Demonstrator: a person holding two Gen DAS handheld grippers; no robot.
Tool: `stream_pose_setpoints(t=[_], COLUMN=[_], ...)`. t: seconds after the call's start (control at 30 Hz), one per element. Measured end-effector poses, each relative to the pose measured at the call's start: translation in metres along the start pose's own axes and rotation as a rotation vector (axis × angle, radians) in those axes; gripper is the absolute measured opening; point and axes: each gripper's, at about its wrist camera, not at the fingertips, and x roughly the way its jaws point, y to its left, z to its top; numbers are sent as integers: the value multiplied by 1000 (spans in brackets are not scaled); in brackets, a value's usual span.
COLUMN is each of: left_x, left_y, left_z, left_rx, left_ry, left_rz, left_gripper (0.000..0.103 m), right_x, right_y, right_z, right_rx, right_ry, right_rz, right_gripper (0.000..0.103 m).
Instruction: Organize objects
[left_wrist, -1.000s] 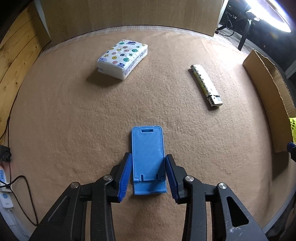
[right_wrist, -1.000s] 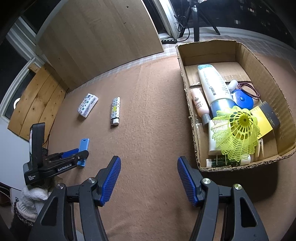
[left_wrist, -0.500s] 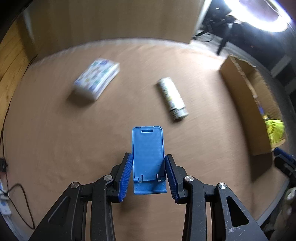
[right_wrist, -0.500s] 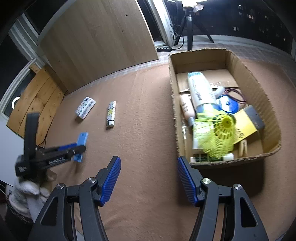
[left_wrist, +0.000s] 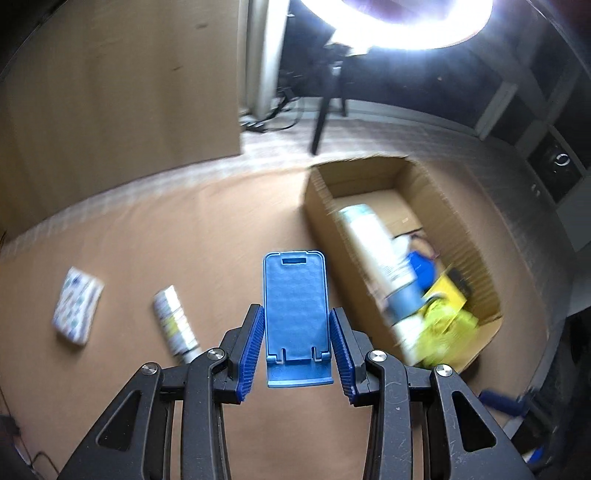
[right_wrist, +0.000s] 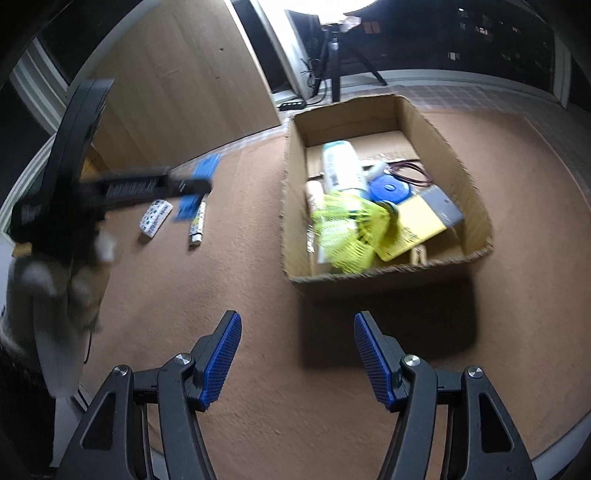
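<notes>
My left gripper (left_wrist: 297, 345) is shut on a blue phone stand (left_wrist: 296, 295) and holds it in the air above the brown table, left of an open cardboard box (left_wrist: 476, 236). The right wrist view shows the same left gripper (right_wrist: 192, 186) raised, with the stand (right_wrist: 195, 184) blurred. The box (right_wrist: 458, 173) holds a white bottle (right_wrist: 340, 166), a yellow shuttlecock (right_wrist: 351, 229), a blue disc and a yellow card. A tissue pack (left_wrist: 77, 304) and a lighter (left_wrist: 176, 324) lie on the table at left. My right gripper (right_wrist: 297, 360) is open and empty in front of the box.
A wooden board (right_wrist: 192, 77) stands behind the table. A ring light (left_wrist: 399, 22) on a tripod shines at the back. The table's rounded edge (right_wrist: 576, 424) runs close on the right.
My left gripper has lifted the blue phone stand off the table and swung it right toward the box. My right gripper stays open and has drawn back a little.
</notes>
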Motion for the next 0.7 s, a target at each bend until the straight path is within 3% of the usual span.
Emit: stream_pose_setpoints(t=[0.27,0.63,0.7], left_x=[41,79,77], left_y=[-71,-108,-108], left_z=[35,51,51], left_rx=[66,103,107], left_ry=[42,64,62], left_rz=[-72,-72,-87], left_gripper=[39,40,56], right_x=[-10,-16,-15], right_y=[-29,-61,-63], right_z=[-11,-17,-17], right_rx=[46,90,97], right_ry=[3,7,5], right_rz=[-27,-54,-50], right_gripper=[60,60,60])
